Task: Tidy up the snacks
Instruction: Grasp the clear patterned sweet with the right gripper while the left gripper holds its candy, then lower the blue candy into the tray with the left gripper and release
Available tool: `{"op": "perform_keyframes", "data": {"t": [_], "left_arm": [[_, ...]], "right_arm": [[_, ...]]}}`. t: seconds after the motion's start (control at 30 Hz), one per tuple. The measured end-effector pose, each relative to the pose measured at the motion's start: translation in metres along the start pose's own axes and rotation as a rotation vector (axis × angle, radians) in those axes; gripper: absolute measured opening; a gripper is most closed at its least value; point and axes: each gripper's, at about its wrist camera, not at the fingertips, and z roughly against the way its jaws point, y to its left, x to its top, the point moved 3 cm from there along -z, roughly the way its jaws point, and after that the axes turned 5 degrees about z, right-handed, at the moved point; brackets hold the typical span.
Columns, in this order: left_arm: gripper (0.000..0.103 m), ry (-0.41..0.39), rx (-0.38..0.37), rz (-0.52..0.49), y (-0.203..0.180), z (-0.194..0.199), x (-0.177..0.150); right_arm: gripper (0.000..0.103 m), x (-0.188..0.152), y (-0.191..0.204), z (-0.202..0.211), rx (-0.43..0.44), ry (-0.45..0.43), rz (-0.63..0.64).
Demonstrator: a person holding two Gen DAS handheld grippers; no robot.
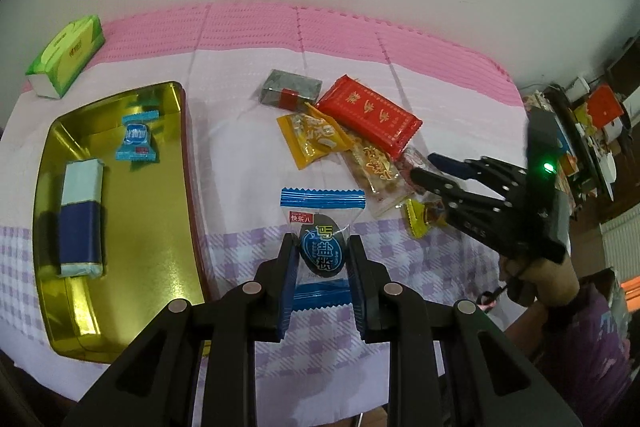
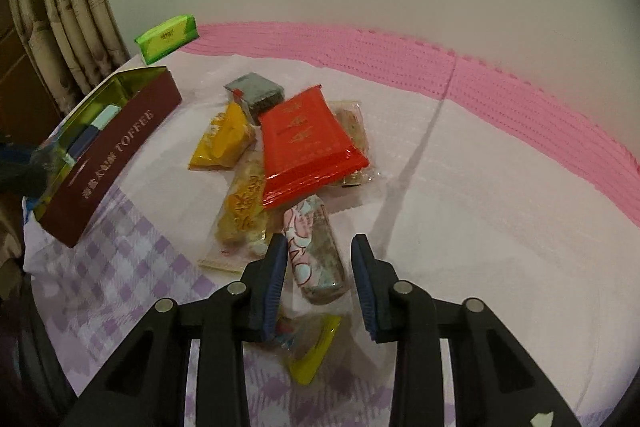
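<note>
My left gripper (image 1: 323, 253) is shut on a blue-and-clear candy packet (image 1: 322, 225), held above the table just right of the gold tin (image 1: 168, 211). The tin holds a small blue candy (image 1: 136, 139) and a white-and-navy bar (image 1: 80, 215). My right gripper (image 2: 320, 255) is open around a pink patterned roll snack (image 2: 316, 251), jaws on either side, not touching it. It also shows in the left wrist view (image 1: 434, 169), over the snack pile. The pile has a red packet (image 2: 312, 151), yellow packets (image 2: 224, 139), a grey packet (image 2: 256, 93) and a yellow-edged candy (image 2: 316, 347).
A green tissue box (image 1: 66, 55) stands at the far left corner by the tin; it also shows in the right wrist view (image 2: 168, 37). The tin's maroon side reads TOFFEE (image 2: 116, 155). A pink mat (image 2: 520, 95) edges the table along the wall. Cluttered furniture (image 1: 592, 131) stands at right.
</note>
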Motion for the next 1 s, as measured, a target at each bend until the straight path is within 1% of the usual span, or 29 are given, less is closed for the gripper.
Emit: {"op": "perform_keyframes", "data": {"t": [0.07, 0.1, 0.17, 0.2, 0.27, 0.3, 0.4, 0.47, 0.6, 0.67, 0.83, 1.0], "left_arm": [[0.025, -0.005, 0.004, -0.005, -0.001, 0.001, 0.000], [0.025, -0.010, 0.005, -0.008, -0.001, 0.003, -0.001], [0.025, -0.021, 0.013, -0.008, 0.001, 0.006, -0.001], [0.025, -0.025, 0.011, -0.006, 0.002, 0.007, -0.001], [0.025, -0.039, 0.002, 0.005, 0.006, 0.013, -0.002], [0.025, -0.049, 0.002, 0.009, 0.008, 0.016, -0.002], [0.025, -0.068, 0.009, 0.025, 0.018, 0.027, -0.005], [0.025, -0.080, 0.014, 0.039, 0.028, 0.036, -0.008], [0.025, -0.114, 0.044, 0.071, 0.056, 0.056, -0.016], [0.025, -0.134, 0.071, 0.092, 0.075, 0.067, -0.021], [0.025, -0.161, 0.155, 0.139, 0.126, 0.081, -0.029], [0.025, -0.176, 0.203, 0.151, 0.154, 0.080, -0.036]], "right_arm": [[0.024, -0.002, -0.001, -0.007, 0.016, 0.031, -0.005], [0.022, -0.004, 0.000, -0.009, 0.003, 0.041, 0.004], [0.021, -0.005, -0.002, -0.008, -0.020, 0.037, -0.018], [0.021, -0.006, -0.004, -0.002, -0.025, 0.019, -0.043], [0.021, -0.009, -0.005, 0.023, -0.043, -0.057, -0.112], [0.021, -0.012, -0.004, 0.032, -0.041, -0.080, -0.132], [0.021, -0.023, 0.022, 0.073, -0.020, -0.185, -0.185], [0.021, -0.028, 0.044, 0.087, 0.016, -0.218, -0.198], [0.021, -0.032, 0.094, 0.100, 0.073, -0.238, -0.165], [0.021, -0.031, 0.115, 0.104, 0.086, -0.242, -0.141], [0.021, -0.023, 0.148, 0.106, 0.107, -0.253, -0.102], [0.021, -0.014, 0.171, 0.113, 0.114, -0.263, -0.062]]}}
